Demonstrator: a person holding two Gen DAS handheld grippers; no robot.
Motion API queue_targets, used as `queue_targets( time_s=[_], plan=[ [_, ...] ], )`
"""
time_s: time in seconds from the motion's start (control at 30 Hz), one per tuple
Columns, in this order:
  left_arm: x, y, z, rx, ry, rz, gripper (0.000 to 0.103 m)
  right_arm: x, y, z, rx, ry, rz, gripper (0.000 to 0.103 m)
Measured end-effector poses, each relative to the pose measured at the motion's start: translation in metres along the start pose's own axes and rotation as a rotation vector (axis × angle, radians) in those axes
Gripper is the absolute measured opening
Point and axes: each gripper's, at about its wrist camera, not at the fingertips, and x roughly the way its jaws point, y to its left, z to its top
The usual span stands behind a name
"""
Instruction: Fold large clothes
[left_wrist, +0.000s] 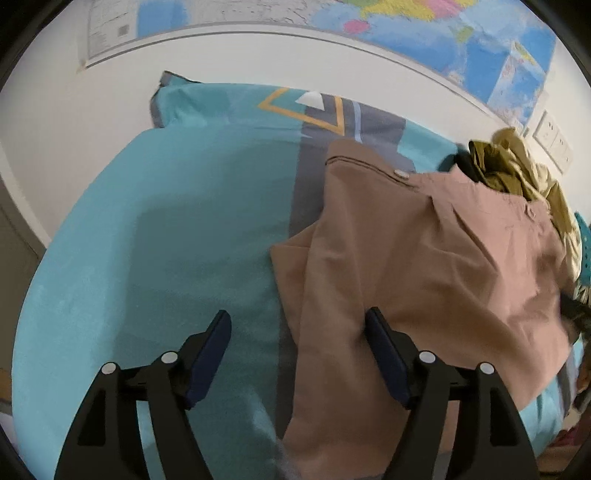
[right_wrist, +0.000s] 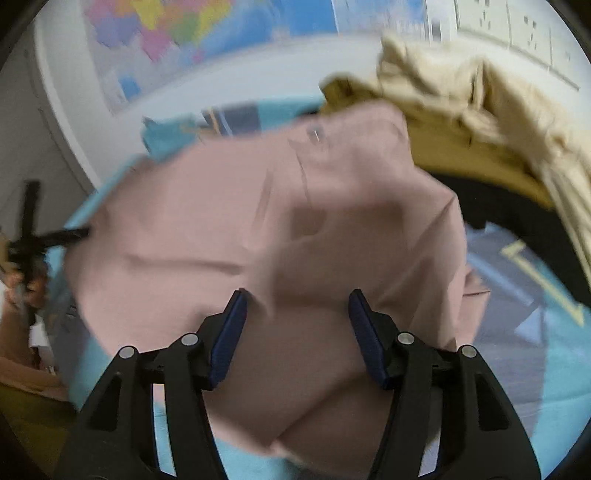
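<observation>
Pink garment (left_wrist: 424, 251) lies on bed (left_wrist: 166, 229), partly folded: sides look turned in, layers overlapping, edges uneven. Judging from that, at least one more fold left. Olive clothes pile (left_wrist: 524, 177) behind, unfolded, waiting.

Left gripper (left_wrist: 299, 354) spread, nothing pinched; garment's left edge sits between fingers, right finger over cloth, left over bare bed.

Right gripper (right_wrist: 295, 332) spread too, hovering over garment's near part, cloth below jaws, none gripped. View blurred.
</observation>
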Motion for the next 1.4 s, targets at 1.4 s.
queue_targets(
  time_s=[1.4],
  plan=[
    [0.018,-0.059,-0.014,-0.145,0.014,-0.407,0.094,-0.034,-0.058,-0.061,0.465,-0.073,0.288,0.089]
  ],
)
